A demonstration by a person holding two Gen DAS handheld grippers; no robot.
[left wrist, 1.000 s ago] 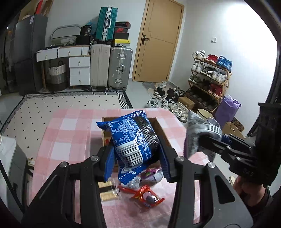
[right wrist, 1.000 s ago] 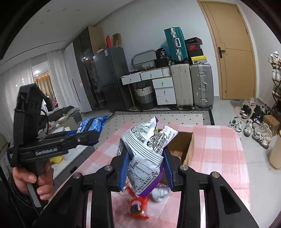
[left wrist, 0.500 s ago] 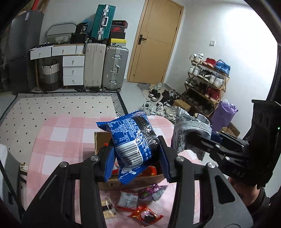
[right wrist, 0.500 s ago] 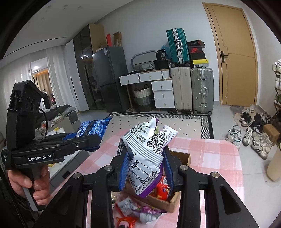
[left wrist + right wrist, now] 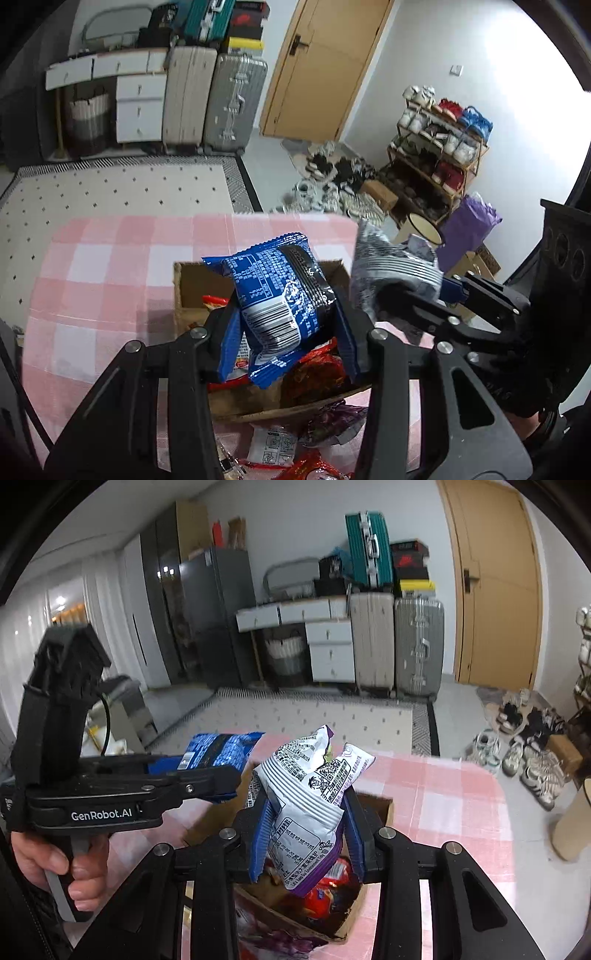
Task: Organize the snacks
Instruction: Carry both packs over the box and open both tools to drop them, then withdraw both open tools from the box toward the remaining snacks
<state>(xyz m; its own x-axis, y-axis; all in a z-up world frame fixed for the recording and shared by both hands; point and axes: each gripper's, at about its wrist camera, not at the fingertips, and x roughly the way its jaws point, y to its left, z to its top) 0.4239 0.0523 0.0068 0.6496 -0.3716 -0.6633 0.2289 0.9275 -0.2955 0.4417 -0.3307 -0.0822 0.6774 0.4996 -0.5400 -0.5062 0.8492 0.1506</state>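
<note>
Both jaws pinch snacks, left gripper (image 5: pixel 286 325) w/ blue pack (image 5: pixel 279 295), right gripper (image 5: pixel 308 834) w/ white bag (image 5: pixel 306 794): centre over box (image 5: pixel 192 280) before letting go.

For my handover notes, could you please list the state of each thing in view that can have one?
Left hand-held gripper: shut on the blue snack packet, above the box.
Right hand-held gripper: shut on the white and purple snack packet, above the box.
Cardboard box: open, partly filled with red packets.
Loose snack packets: lying on the checked tablecloth outside the box.
Door: closed.
</note>
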